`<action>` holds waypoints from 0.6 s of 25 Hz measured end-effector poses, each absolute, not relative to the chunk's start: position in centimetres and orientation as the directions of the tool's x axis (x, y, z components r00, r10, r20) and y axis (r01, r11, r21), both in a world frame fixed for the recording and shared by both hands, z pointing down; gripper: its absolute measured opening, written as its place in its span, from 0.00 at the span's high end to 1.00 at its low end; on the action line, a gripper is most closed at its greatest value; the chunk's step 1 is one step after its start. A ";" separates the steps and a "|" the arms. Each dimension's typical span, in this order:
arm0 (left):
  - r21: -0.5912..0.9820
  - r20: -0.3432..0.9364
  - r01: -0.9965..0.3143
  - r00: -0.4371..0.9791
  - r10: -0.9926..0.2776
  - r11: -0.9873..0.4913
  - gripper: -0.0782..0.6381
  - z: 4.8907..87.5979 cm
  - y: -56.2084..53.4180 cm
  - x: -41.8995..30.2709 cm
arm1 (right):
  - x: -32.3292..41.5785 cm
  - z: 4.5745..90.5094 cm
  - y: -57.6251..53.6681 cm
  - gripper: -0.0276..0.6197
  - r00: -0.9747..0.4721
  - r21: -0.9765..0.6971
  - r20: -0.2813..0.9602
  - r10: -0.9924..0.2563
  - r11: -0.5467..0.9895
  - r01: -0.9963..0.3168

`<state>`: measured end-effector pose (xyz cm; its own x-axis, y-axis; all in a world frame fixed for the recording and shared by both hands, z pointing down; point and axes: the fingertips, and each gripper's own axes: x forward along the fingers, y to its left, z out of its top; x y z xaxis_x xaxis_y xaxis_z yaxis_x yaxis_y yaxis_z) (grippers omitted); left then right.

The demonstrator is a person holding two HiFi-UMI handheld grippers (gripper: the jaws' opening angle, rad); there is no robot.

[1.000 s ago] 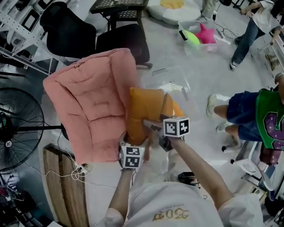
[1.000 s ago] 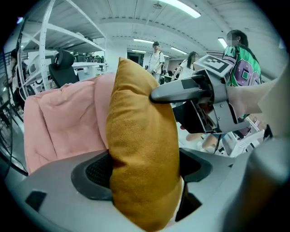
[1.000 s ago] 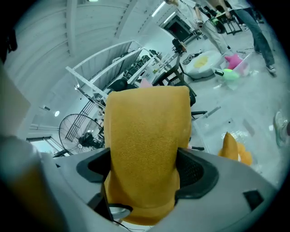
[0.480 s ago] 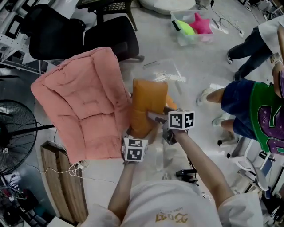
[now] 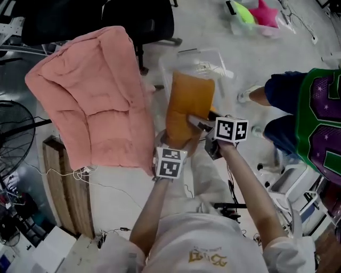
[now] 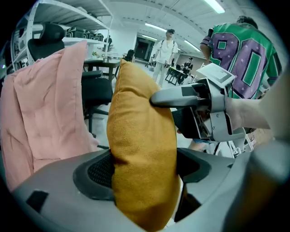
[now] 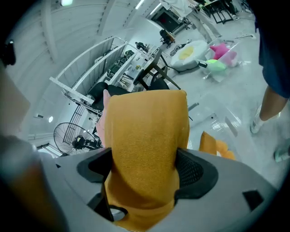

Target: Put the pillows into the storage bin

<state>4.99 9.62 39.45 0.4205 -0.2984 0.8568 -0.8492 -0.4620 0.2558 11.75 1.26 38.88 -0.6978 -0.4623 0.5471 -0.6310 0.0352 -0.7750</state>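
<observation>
The left claw (image 6: 145, 167) has its two jaws wide apart and pressed on the sides of the orange pillow (image 5: 189, 106), down near its bottom end. The right claw (image 7: 142, 170) also has its jaws wide, and they squeeze the same pillow from the other side, a bit higher up. So both claws hold this one pillow together.

The pillow is up in the air in front of the person, standing on its end. In the head view, its top end covers part of the clear storage bin (image 5: 205, 57), which sits on the gray floor (image 5: 122, 194).

In the right gripper view, another orange thing (image 7: 216, 146) peeks out low, just past the pillow. I cannot tell if it is inside the bin.

A big pink cushion (image 5: 90, 96) hangs just to the left of the pillow. Behind it is a black chair (image 5: 149, 21). A round fan (image 5: 16, 138) stands at the far left, with a wooden board (image 5: 58, 186) near it.

On the right stands a person in a green shirt (image 5: 319, 122). Far back there is a small clear box (image 5: 256, 24) with a pink star toy (image 5: 266, 10) and a green toy (image 5: 242, 10) in it.
</observation>
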 end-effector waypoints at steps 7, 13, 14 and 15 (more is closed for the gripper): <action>0.287 0.873 -0.883 0.401 -0.277 -0.372 0.30 46.1 8.8 7.5 | 13.5 46.0 -0.1 0.27 -0.715 -0.768 0.580 -0.389 0.032 -0.640; 0.310 0.882 -0.894 0.398 -0.254 -0.322 0.30 53.1 7.5 8.3 | 14.0 53.3 -1.6 0.26 -0.709 -0.756 0.603 -0.366 0.020 -0.654; 0.316 0.883 -0.895 0.399 -0.247 -0.316 0.30 54.3 7.4 8.4 | 14.2 54.5 -1.7 0.26 -0.706 -0.753 0.609 -0.363 0.014 -0.657; 0.322 0.884 -0.895 0.401 -0.239 -0.309 0.30 55.4 7.4 8.6 | 14.4 55.8 -1.8 0.26 -0.702 -0.751 0.615 -0.359 0.008 -0.661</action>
<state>8.61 7.35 55.40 0.4008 -0.2389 0.8845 -0.8948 -0.3093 0.3220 14.36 -1.77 55.77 -0.7025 -0.3588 0.6147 -0.6607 0.0078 -0.7506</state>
